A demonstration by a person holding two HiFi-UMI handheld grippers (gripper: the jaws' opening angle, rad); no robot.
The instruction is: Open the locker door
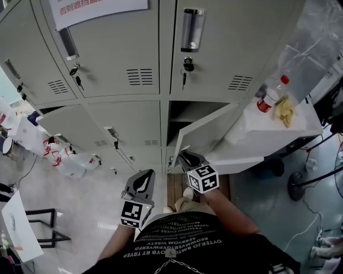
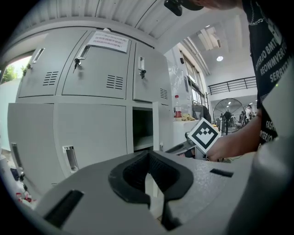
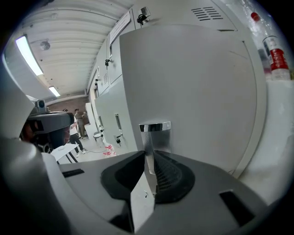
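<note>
Black shirt point(image 1: 198, 246) of the person fills the bottom of head view, both forearms reaching fwd. L gripper point(image 1: 146, 174) point(image 2: 151, 183) hangs in front of the shut lower lockers, apart from them. Its jaws are pressed together w/ only a thin slit of light btwn the pads, nothing in it.

R gripper point(image 1: 187, 158) point(image 3: 149, 174) is at the free edge of the locker door point(image 1: 206, 131) point(image 3: 197, 82). Its jaws are nipped onto the chrome handle point(image 3: 155, 131), w/ a thin metal lip running down btwn the pads. Its marker cube point(image 1: 202, 178) point(image 2: 203, 134) faces up, just behind the jaws.

Door = lower row, right column. It's hinged on the right side and swung partway out toward the person. Compartment point(image 1: 187, 112) point(image 2: 142, 128) behind it is open & dark, w/ a shelf visible inside. The other lockers look shut. Upper doors have keys point(image 1: 186, 68) hanging in the locks, and a paper notice point(image 1: 96, 9) is stuck on the upper middle one.

Right of the lockers is a white table point(image 1: 268, 128). On it stands a clear bottle point(image 1: 269, 97) point(image 3: 275, 57) w/ red cap & label, upright, and a yellow thing point(image 1: 284, 109) just beside it; can't tell what that is.
</note>
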